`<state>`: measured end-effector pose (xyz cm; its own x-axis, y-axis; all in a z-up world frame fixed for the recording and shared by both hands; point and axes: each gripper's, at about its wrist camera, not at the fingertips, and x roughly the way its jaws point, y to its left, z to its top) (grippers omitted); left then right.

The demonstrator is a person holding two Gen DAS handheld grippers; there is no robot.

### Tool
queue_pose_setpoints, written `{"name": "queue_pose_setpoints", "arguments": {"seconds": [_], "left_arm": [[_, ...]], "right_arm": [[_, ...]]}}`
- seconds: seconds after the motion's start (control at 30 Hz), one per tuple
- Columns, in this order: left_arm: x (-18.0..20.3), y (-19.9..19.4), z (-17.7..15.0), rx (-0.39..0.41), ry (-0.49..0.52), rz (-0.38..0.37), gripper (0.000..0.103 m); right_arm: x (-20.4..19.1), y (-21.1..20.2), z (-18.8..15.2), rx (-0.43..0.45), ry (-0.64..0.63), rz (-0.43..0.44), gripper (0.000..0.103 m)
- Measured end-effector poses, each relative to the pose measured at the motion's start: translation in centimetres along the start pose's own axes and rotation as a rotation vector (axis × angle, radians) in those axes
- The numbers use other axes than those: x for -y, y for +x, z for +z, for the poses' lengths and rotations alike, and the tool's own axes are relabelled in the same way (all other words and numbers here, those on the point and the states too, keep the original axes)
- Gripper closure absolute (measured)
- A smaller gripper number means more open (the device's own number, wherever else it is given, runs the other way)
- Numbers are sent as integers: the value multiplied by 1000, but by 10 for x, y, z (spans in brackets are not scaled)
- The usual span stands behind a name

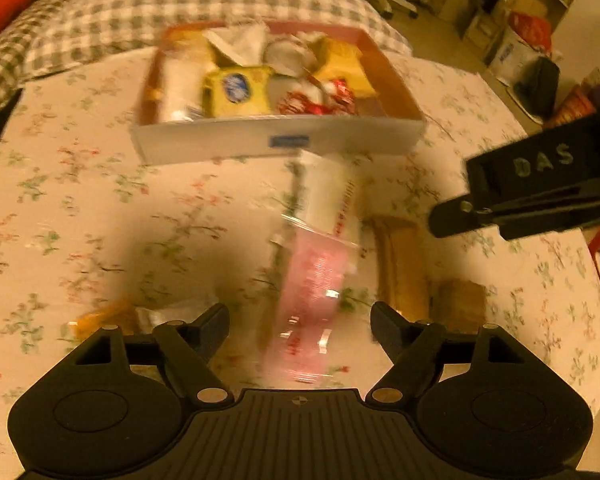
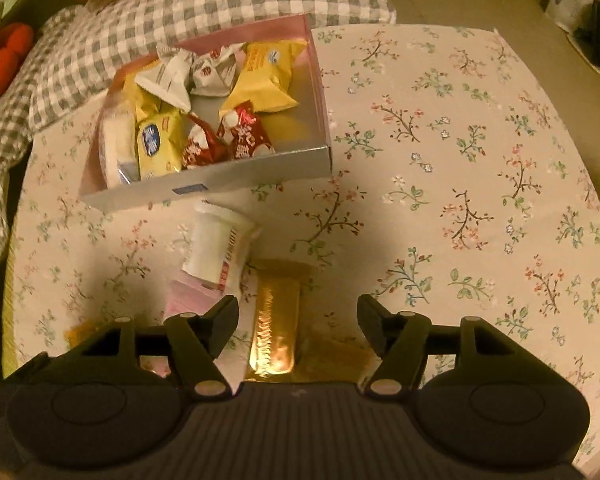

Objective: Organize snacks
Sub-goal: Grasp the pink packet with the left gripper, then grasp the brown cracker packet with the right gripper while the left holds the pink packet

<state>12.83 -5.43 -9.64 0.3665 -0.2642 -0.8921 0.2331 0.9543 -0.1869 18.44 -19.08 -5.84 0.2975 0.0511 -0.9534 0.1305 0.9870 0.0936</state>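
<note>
A shallow white box on the flowered cloth holds several snack packets, yellow, white and red. In front of it lie a white packet, a pink packet and a gold bar. My left gripper is open, its jaws either side of the pink packet's near end. My right gripper is open over the gold bar; it also shows in the left wrist view at the right.
A small orange packet lies at the near left. A brown packet lies beside the gold bar. A checked pillow lies behind the box. Room clutter stands beyond the right edge.
</note>
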Motion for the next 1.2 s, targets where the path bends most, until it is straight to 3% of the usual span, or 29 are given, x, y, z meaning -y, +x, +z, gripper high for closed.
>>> {"name": "queue_pose_setpoints", "arguments": {"seconds": [0.1, 0.2, 0.27, 0.33, 0.4, 0.63, 0.77, 0.8, 0.93, 1.13, 1.2], "left_arm": [[8, 7, -2, 9, 43, 5, 24], [8, 20, -5, -14, 55, 42, 31], [3, 25, -6, -33, 42, 50, 67], [-2, 22, -4, -28, 13, 47, 73], [-12, 16, 0, -22, -46, 2, 74], [-33, -19, 11, 69, -139, -35, 74], [-29, -18, 14, 70, -123, -2, 74], [-25, -17, 15, 67, -105, 10, 74], [-19, -15, 15, 61, -65, 15, 74], [-21, -12, 12, 51, -47, 38, 73], [-21, -9, 12, 44, -36, 51, 73]], "right_arm": [[3, 5, 1, -19, -2, 4, 39], [7, 8, 2, -28, 1, 4, 38], [8, 10, 1, -30, -8, -4, 38], [9, 12, 1, -40, -21, -10, 38], [10, 15, -1, -53, -37, -8, 38], [8, 20, -12, -103, -220, -6, 36], [-9, 24, -34, -108, -474, -122, 33], [-11, 25, -39, -120, -510, -117, 33], [-21, 32, -49, -145, -592, -84, 33], [-22, 49, -52, -125, -659, -131, 29], [-18, 46, -47, -144, -620, -76, 57]]}}
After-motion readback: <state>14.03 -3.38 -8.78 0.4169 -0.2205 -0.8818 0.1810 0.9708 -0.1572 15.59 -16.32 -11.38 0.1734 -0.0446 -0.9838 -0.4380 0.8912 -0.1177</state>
